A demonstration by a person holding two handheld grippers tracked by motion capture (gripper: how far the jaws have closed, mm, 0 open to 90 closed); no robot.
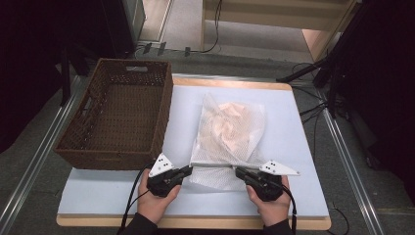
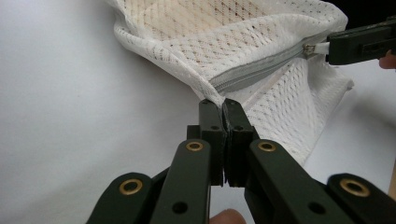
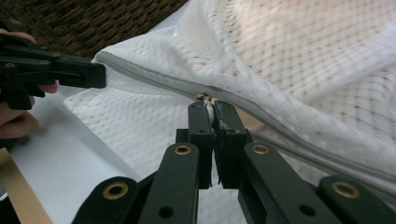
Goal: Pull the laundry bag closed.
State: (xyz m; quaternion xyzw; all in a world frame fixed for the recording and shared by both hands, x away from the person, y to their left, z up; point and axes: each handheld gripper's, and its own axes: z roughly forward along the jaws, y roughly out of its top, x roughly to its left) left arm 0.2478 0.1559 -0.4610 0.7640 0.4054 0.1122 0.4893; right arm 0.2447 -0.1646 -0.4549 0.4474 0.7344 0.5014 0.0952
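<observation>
— Where's the work?

— On my counter (image 1: 288,147), a mesh bag (image 1: 230,132) at 3 o'clock of the basket (image 1: 117,112).

— Tools?

— Left tool (image 2: 218,108) pinches the bag's corner; right tool (image 3: 211,112) pinches the zipper pull (image 3: 203,97). I judge I'm zipping; next, a steady pull.

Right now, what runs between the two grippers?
In the high view, the mesh bag's grey zipper edge stretches from the left gripper to the right gripper, nothing else.
</observation>
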